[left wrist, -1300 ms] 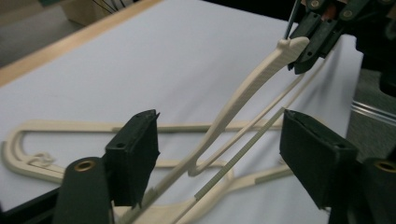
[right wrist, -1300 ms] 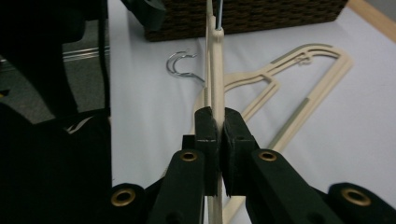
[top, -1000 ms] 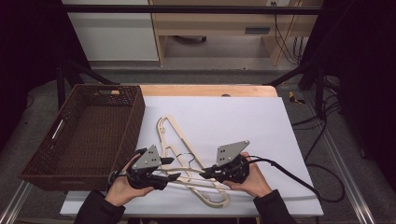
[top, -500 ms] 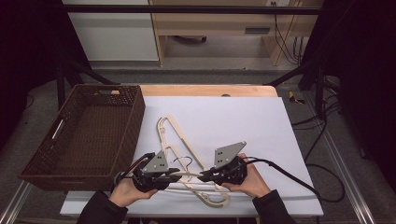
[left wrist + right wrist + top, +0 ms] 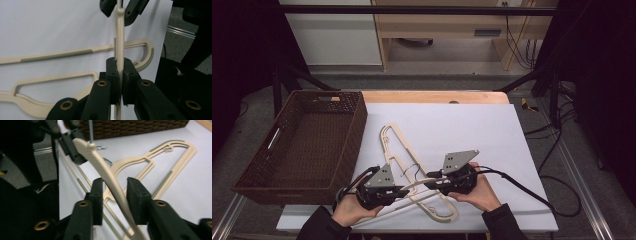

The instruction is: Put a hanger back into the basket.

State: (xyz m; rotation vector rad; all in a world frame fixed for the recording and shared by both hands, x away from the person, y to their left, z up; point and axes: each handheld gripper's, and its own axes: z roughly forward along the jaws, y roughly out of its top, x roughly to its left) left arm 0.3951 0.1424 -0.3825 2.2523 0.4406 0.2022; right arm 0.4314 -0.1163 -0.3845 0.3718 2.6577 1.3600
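Two cream plastic hangers lie crossed at the near side of the white table. One hanger [image 5: 396, 145] rests flat. An arm of the other hanger [image 5: 418, 185] is raised off the table between the two grippers. My left gripper [image 5: 403, 190] is shut on that arm [image 5: 119, 50], jaws tight against both sides. My right gripper [image 5: 433, 183] faces it from the right. Its jaws stand open around the same arm [image 5: 110, 182], with a gap on each side. The left gripper [image 5: 71, 143] holds the arm's far end in the right gripper view.
A dark wicker basket [image 5: 354, 120] stands at the table's left side, with nothing visible inside it. The table's near edge [image 5: 422, 231] lies just behind both hands. A black cable [image 5: 522, 192] trails right from the right gripper. White table surface [image 5: 472, 130] stretches beyond the hangers.
My left gripper has slid a little right toward the right gripper, along the hanger arm. The right gripper has stayed in place.
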